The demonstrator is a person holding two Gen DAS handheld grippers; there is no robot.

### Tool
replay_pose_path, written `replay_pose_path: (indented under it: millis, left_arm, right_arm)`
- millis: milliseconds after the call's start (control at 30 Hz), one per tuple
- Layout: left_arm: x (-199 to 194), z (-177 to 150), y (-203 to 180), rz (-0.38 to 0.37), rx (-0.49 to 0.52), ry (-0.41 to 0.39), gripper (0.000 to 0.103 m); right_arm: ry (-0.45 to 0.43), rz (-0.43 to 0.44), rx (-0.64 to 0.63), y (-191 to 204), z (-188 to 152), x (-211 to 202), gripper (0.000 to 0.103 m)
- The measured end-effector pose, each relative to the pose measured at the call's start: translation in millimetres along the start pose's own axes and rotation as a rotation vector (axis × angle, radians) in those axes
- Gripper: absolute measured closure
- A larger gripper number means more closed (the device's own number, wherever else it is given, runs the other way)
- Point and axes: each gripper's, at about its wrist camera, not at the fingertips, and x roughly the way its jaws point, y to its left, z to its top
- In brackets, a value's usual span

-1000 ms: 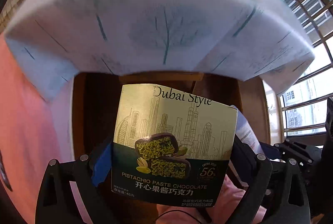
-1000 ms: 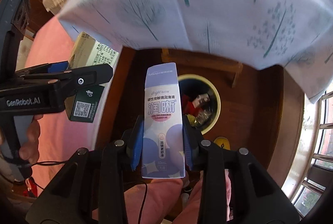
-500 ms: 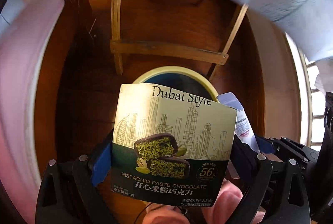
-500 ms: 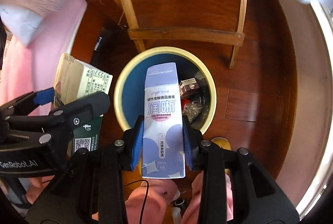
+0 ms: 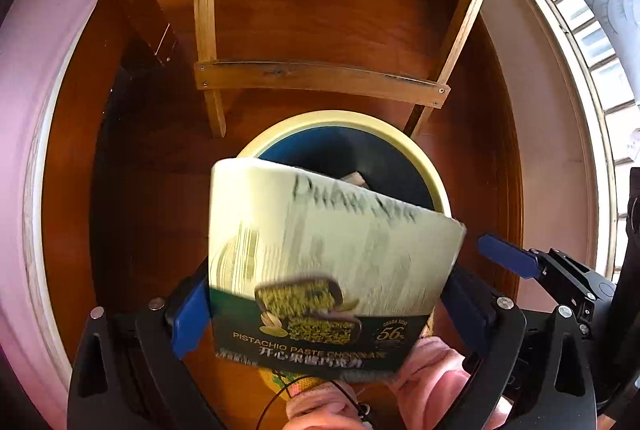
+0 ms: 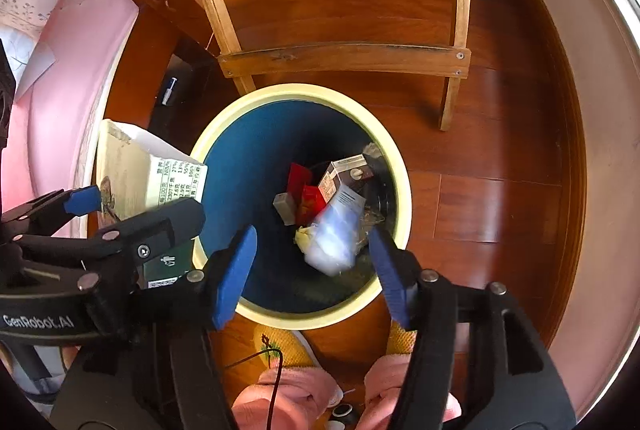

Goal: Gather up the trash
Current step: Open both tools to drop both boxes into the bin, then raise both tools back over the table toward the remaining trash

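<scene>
Right tool [image 6: 312, 270] over the bin [image 6: 400, 166]: jaws opening, nothing between the pads. The blurred pale-blue carton [image 6: 334, 234] is inside the bin, on the trash there. Left tool [image 5: 326, 306] at the bin's near-left rim [image 5: 340, 118], jaws wide; chocolate box [image 5: 320, 250] between them, tilted, motion-blurred; grip uncertain.

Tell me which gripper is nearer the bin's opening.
Right. The right gripper, jaws opening and empty, hangs over the bin mouth; the left gripper, with the chocolate box, sits beside the rim, outside it.
</scene>
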Motion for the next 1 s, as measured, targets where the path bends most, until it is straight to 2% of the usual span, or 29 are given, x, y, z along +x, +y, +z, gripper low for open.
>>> replay_pose_path:
  millis: [300,600,833,1000]
  left_arm:
    - [-8,10,-3,0.018,0.012,-0.048,0.002]
    - [-43,14,0,0.031,-0.011,-0.062,0.002]
    - [-102,15,-5,0.030,-0.038,-0.061,0.002]
    - [-183,20,-19,0.016,-0.024,-0.095,0.002]
  right_arm:
    - [-0.023,-0.001,0.021,-3,2,-7,0.047]
    - [-0.041,-0.004,0.032,2,5,-28,0.047]
    - [-0.033,-0.013,0.052,11,10,-78,0.047]
    - [-0.049,-0.012,0.048,29,20,-143,0.047]
